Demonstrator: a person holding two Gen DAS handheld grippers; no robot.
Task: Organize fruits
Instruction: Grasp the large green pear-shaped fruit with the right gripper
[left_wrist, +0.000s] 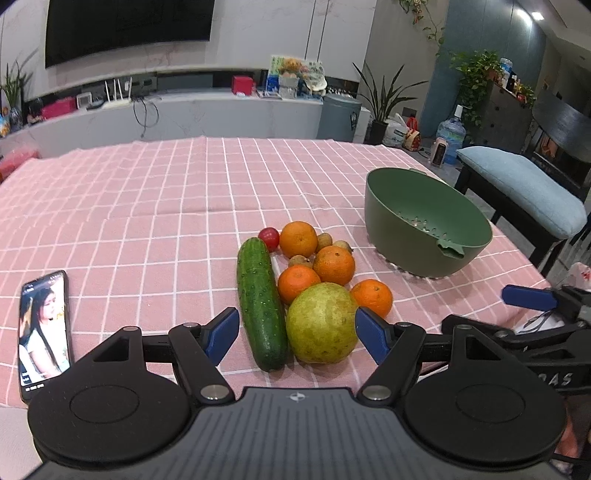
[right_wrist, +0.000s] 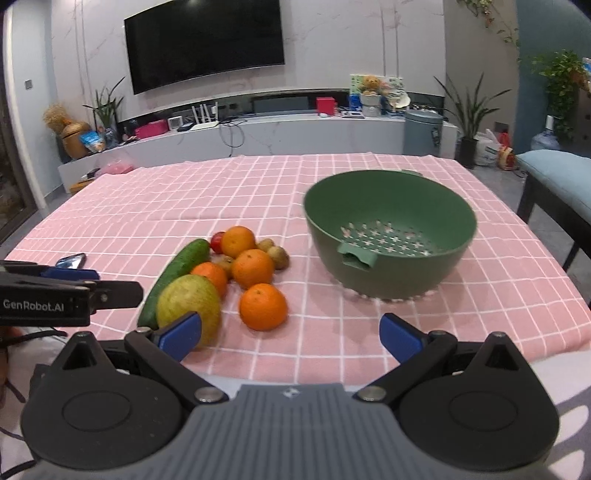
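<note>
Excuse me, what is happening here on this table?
A person holds two hand-held grippers above a pink checked table. The left hand-held gripper and right hand-held gripper are both open and hold nothing. The oranges, cucumber and pear lie in a pile beside the empty green bowl.

"Where is the fruit?"
"In a pile (left_wrist: 317, 273) on the tabletop (left_wrist: 147, 206), beside the cucumber (left_wrist: 260, 302)."
"And the bowl (left_wrist: 399, 206)?"
"Right of the pile. A phone (left_wrist: 44, 332) lies far left."
</note>
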